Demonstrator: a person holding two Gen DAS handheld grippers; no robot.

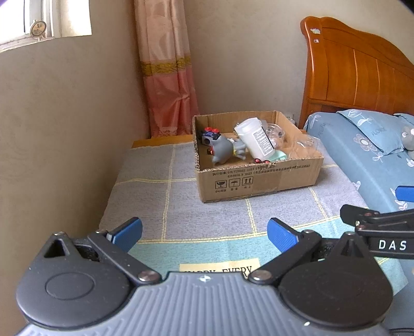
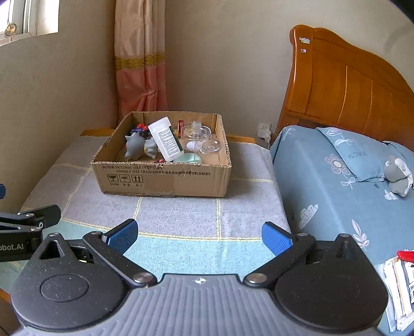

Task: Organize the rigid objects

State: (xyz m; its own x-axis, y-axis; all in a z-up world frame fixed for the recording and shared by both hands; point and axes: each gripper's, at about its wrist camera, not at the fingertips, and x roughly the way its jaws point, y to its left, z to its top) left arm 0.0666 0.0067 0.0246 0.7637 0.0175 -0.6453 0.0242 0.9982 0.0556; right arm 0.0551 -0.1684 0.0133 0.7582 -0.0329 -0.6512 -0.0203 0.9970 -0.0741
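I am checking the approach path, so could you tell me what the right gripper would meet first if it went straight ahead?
The right gripper, fingers open, would probably pass over bare blanket and first meet the front wall of the cardboard box. Its height above the blanket is unclear.

Home bedroom: wooden headboard [image 2: 344, 85], bed w/ floral bedding [image 2: 336, 181], curtain [image 2: 139, 59], window [image 1: 38, 20].

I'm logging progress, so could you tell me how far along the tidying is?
Mostly done, it seems: the white bottle, grey toys and clear dishes lie in the cardboard box. The left gripper and right gripper are open, holding nothing. No loose items show on the towel.
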